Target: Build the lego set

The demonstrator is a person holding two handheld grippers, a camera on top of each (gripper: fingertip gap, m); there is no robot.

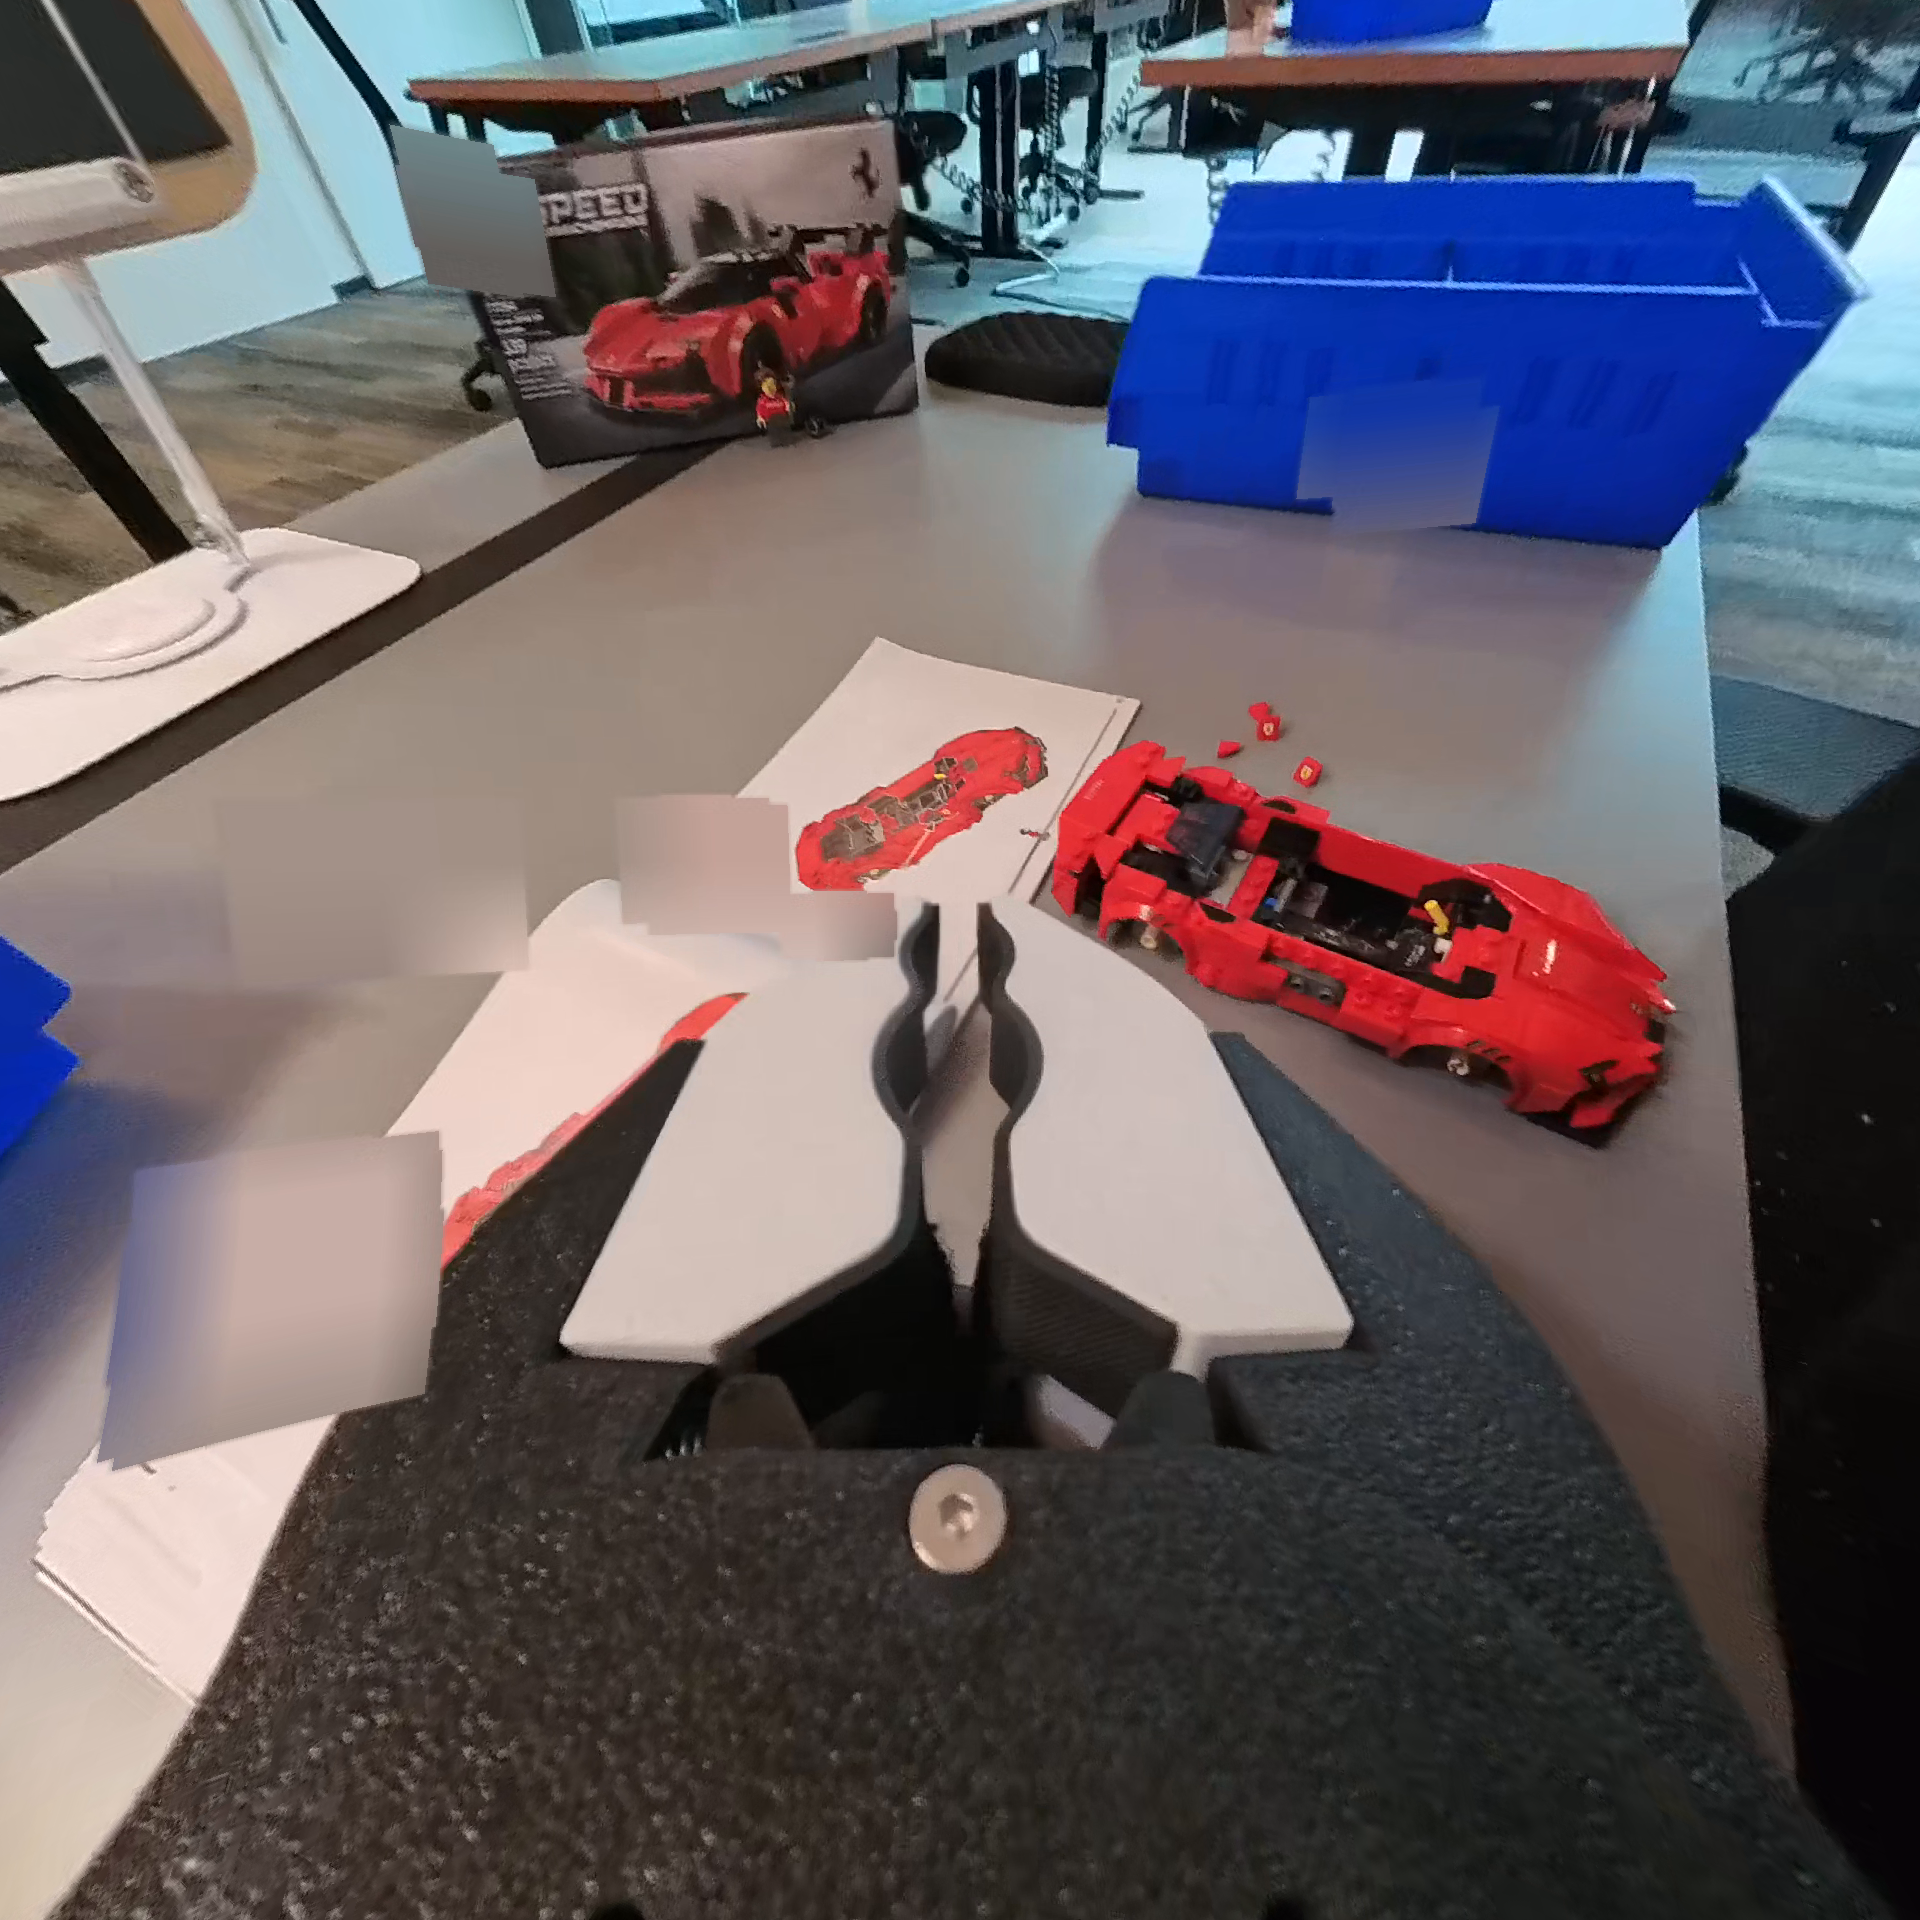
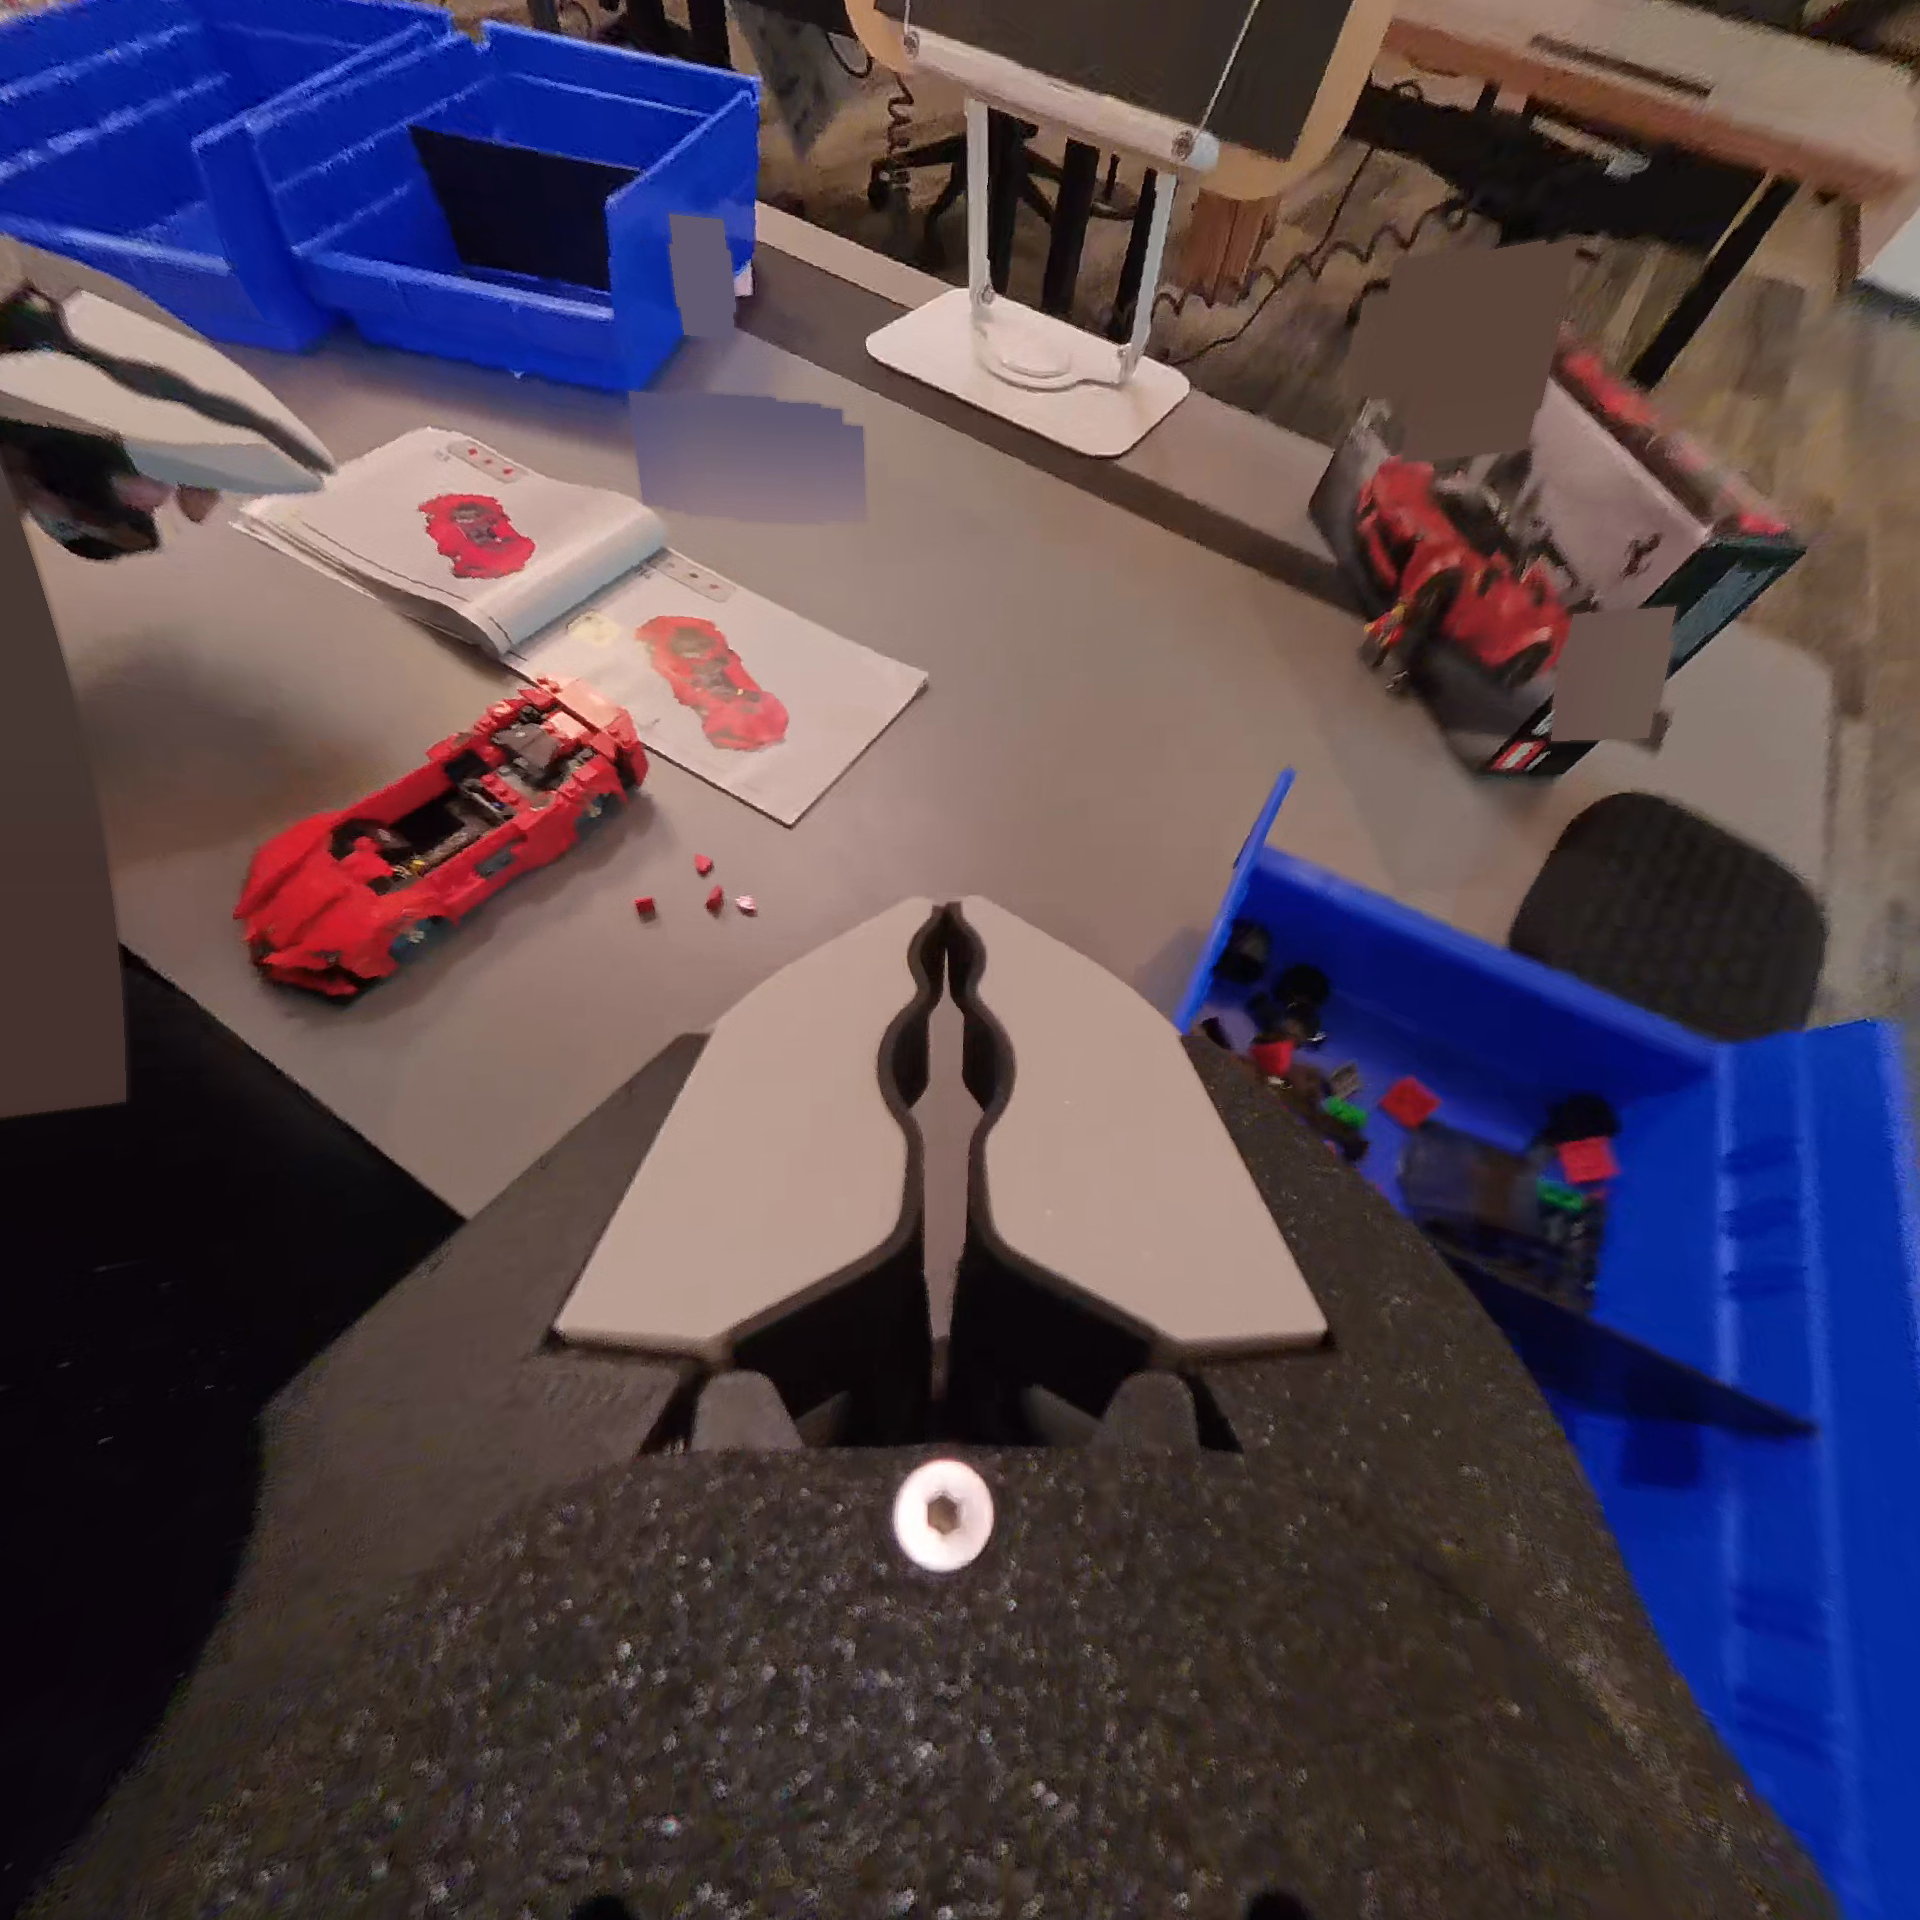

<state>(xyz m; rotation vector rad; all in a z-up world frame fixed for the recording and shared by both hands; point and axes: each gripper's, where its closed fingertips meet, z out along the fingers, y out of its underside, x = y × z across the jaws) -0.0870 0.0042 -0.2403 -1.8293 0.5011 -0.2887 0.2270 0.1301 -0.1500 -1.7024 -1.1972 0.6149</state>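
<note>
Hovering empty, left gripper (image 1: 958,914) slightly parted, right gripper (image 2: 948,912) clenched, angular red brick car (image 1: 1351,930) on matte table (image 1: 935,561).

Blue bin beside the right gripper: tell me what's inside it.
The blue bin holds loose pieces: black, red, green and one clear. The right gripper covers its near corner, so anything there is hidden.

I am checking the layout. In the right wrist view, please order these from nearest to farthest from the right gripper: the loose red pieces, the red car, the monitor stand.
From the right gripper:
1. Loose red pieces, just ahead, left.
2. Red car, farther left.
3. Monitor stand, far edge of the table.
</note>
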